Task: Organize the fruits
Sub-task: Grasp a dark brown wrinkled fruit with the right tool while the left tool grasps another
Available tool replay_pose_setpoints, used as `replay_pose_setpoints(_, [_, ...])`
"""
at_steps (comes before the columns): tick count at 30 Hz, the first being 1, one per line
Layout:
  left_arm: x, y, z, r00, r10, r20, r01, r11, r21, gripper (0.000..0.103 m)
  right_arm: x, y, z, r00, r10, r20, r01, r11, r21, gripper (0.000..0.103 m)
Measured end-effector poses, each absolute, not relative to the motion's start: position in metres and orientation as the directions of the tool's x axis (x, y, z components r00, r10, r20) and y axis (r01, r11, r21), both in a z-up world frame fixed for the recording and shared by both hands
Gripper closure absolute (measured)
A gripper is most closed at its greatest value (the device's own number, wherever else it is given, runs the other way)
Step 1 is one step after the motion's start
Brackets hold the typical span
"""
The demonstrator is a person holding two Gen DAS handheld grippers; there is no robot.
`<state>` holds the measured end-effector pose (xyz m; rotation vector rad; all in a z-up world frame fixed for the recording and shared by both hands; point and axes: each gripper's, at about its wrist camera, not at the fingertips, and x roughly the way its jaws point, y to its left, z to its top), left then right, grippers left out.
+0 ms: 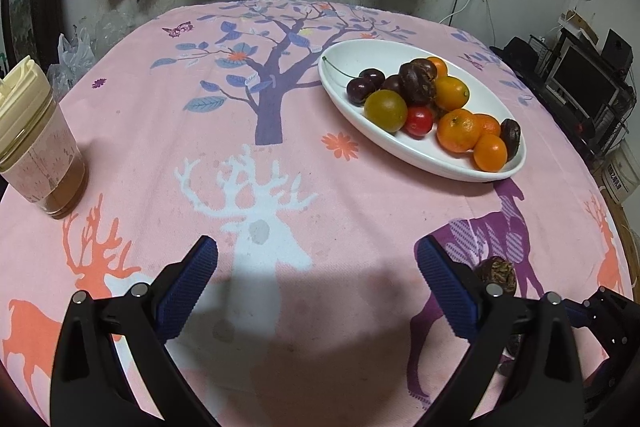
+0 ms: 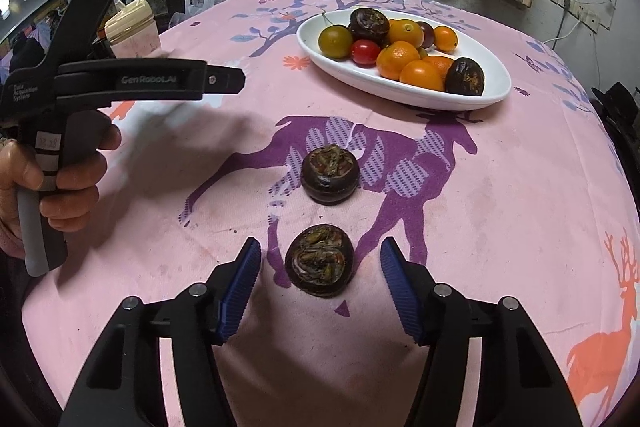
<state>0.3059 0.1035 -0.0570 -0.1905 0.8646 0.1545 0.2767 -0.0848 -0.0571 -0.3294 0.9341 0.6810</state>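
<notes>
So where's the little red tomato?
In the white dish, left of centre in the right wrist view, the red tomato sits between a green fruit and oranges.

right gripper wide open with a dark water chestnut sitting between the blue pads, not touching; second chestnut just past it on the pink deer tablecloth; white oval dish of kumquats, cherries further back; hand holding the left gripper off to the side

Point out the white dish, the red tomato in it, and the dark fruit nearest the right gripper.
white dish (image 2: 496,83), right wrist view, bare right end
red tomato (image 2: 365,51), right wrist view, its middle
nearest dark fruit (image 2: 319,259), right wrist view, its top
</notes>
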Motion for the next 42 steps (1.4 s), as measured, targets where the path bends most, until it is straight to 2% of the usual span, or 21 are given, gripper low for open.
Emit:
replay_pose_setpoints(3, [0.307, 0.103, -0.059, 0.634, 0.064, -0.771, -0.210, 0.973, -0.092, 0.005, 0.278, -0.085, -0.059, 0.401, 0.381, -0.833, -0.660, 0.751, 0.025, 0.052])
replay_pose_setpoints(5, [0.307, 0.103, -0.060, 0.632, 0.068, -0.772, -0.211, 0.974, -0.087, 0.005, 0.278, -0.087, -0.060, 0.399, 0.378, -0.835, -0.655, 0.755, 0.030, 0.054])
replay_pose_setpoints(17, [0.308, 0.103, -0.061, 0.628, 0.079, -0.774, -0.216, 0.973, -0.076, 0.005, 0.278, -0.087, -0.060, 0.401, 0.369, -0.838, -0.657, 0.753, 0.017, 0.060])
replay_pose_setpoints(23, [0.307, 0.104, -0.061, 0.630, 0.090, -0.771, -0.220, 0.973, -0.066, 0.005, 0.277, -0.087, -0.060, 0.401, 0.373, -0.837, -0.664, 0.747, 0.015, 0.068])
replay_pose_setpoints(26, [0.308, 0.104, -0.061, 0.630, 0.095, -0.771, -0.223, 0.973, -0.062, 0.005, 0.277, -0.088, -0.059, 0.401, 0.374, -0.836, -0.664, 0.748, 0.015, 0.068])
replay_pose_setpoints(32, [0.306, 0.092, -0.062, 0.642, 0.100, -0.760, -0.186, 0.982, -0.028, 0.005, 0.296, -0.119, -0.044, 0.463, 0.413, -0.784, -0.553, 0.826, 0.108, 0.068])
replay_pose_setpoints(34, [0.305, 0.079, -0.062, 0.647, 0.066, -0.760, -0.126, 0.992, -0.022, 0.005, 0.306, -0.134, -0.041, 0.483, 0.417, -0.770, -0.489, 0.858, 0.157, 0.068])
replay_pose_setpoints(38, [0.300, 0.044, -0.062, 0.630, -0.137, -0.764, 0.093, 0.991, -0.101, 0.005, 0.319, -0.157, -0.039, 0.500, 0.420, -0.757, -0.400, 0.887, 0.229, 0.068])
replay_pose_setpoints(39, [0.297, 0.035, -0.062, 0.626, -0.171, -0.761, 0.142, 0.984, -0.104, 0.006, 0.320, -0.159, -0.040, 0.497, 0.425, -0.756, -0.395, 0.887, 0.240, 0.068])
replay_pose_setpoints(40, [0.295, 0.025, -0.063, 0.625, -0.191, -0.757, 0.188, 0.978, -0.092, 0.015, 0.321, -0.160, -0.040, 0.492, 0.431, -0.756, -0.392, 0.885, 0.249, 0.068])
replay_pose_setpoints(41, [0.293, 0.013, -0.064, 0.619, -0.201, -0.759, 0.230, 0.971, -0.070, 0.029, 0.320, -0.161, -0.041, 0.488, 0.436, -0.757, -0.393, 0.883, 0.255, 0.068])
replay_pose_setpoints(42, [0.294, 0.005, -0.066, 0.608, -0.212, -0.765, 0.260, 0.964, -0.061, 0.033, 0.320, -0.160, -0.041, 0.486, 0.435, -0.758, -0.396, 0.883, 0.253, 0.068])
